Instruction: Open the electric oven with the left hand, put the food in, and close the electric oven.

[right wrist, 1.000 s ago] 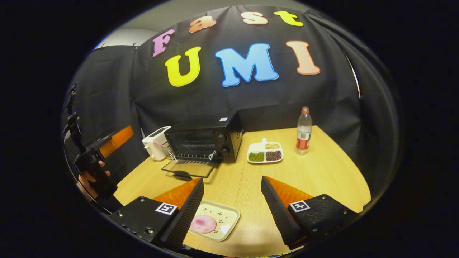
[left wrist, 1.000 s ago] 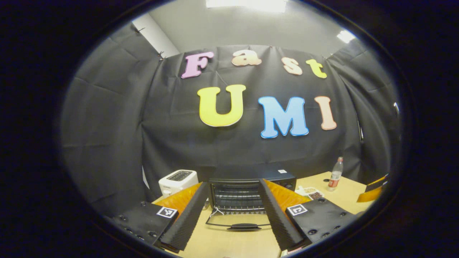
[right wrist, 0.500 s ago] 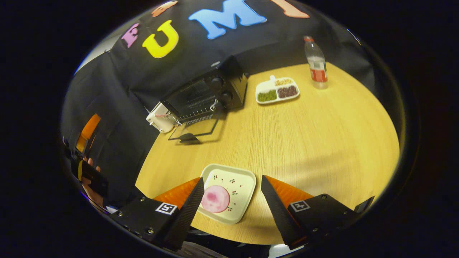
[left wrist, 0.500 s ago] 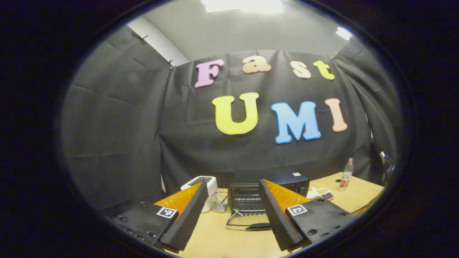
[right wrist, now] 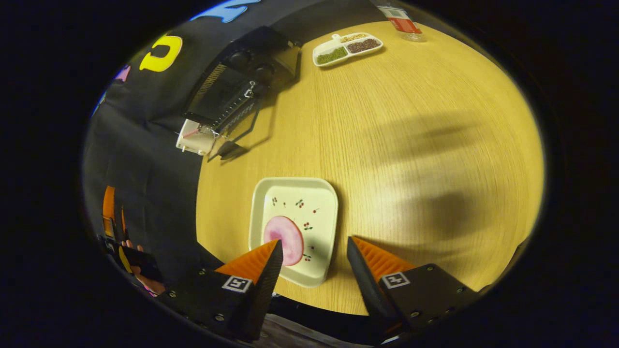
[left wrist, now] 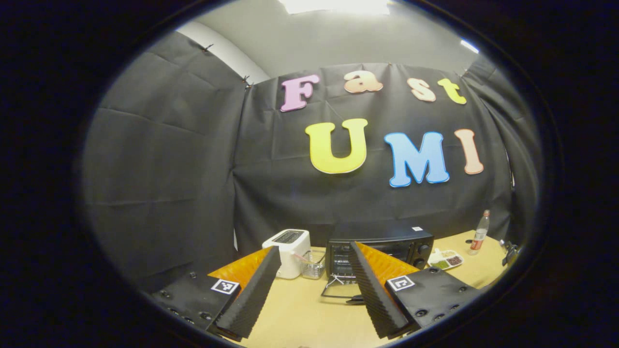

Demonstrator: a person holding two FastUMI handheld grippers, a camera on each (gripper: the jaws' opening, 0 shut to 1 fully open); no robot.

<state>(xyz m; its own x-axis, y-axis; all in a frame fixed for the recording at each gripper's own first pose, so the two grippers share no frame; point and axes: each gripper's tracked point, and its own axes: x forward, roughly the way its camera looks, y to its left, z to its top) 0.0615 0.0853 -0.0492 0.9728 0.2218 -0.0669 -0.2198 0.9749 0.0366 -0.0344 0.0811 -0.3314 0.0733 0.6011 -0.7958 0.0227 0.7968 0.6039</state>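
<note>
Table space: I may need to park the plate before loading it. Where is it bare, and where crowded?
The wide wooden stretch of the table between the plate and the divided snack tray is bare. The far left corner is crowded: oven with its door dropped open, and toaster.

I'm working in a staged recording booth, not a real kitchen. Black cloth (left wrist: 169, 169) hangs behind the oven (left wrist: 382, 241); beside it sits a toaster (left wrist: 288, 245).

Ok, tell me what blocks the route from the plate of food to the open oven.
Nothing visible. Bare table lies between the plate carrying the pink food and the oven, whose door hangs open. The right tool hovers open over the plate.
</note>
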